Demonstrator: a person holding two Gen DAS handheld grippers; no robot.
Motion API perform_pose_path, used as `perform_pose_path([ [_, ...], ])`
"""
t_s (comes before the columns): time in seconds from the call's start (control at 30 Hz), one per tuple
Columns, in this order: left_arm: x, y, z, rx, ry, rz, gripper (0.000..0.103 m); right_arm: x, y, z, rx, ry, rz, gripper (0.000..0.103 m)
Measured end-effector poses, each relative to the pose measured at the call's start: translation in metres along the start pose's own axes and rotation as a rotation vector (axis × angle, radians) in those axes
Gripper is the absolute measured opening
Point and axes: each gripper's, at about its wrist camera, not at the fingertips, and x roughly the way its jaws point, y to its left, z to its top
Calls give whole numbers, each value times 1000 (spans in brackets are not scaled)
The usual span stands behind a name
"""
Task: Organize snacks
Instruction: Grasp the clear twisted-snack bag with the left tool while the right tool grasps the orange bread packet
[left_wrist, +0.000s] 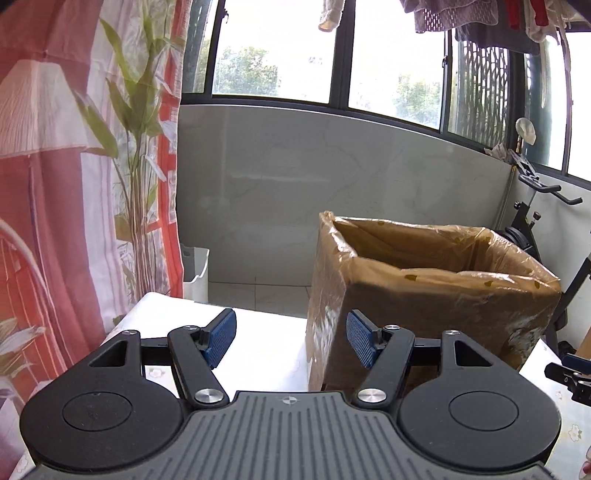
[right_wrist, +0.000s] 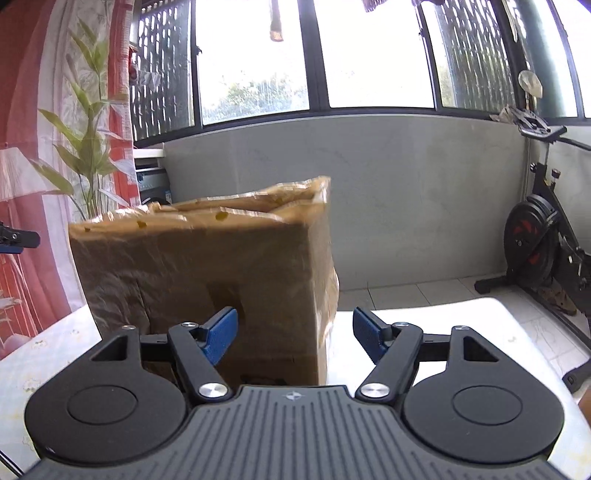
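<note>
A brown cardboard box wrapped in shiny tape stands open-topped on the white table. My left gripper hovers open in front of the box's near left corner, nothing between its blue pads. The same box fills the left half of the right wrist view. My right gripper is open just before the box's right corner, its pads apart from the cardboard. No snack shows in either view; the box's inside is hidden from here. The right gripper's tip peeks in at the left view's right edge.
A red and white curtain with a plant print hangs at the left. An exercise bike stands on the tiled floor at the right. A white bin sits beyond the table's far edge. Windows and a grey wall lie behind.
</note>
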Motion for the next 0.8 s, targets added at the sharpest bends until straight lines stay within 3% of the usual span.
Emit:
perform_pose_path([
  [0.27, 9, 11, -36, -35, 93, 38, 68, 30, 11, -65, 8, 179, -121, 58],
  [0.8, 24, 18, -73, -46, 216, 69, 68, 42, 17, -87, -85, 251, -110, 47],
])
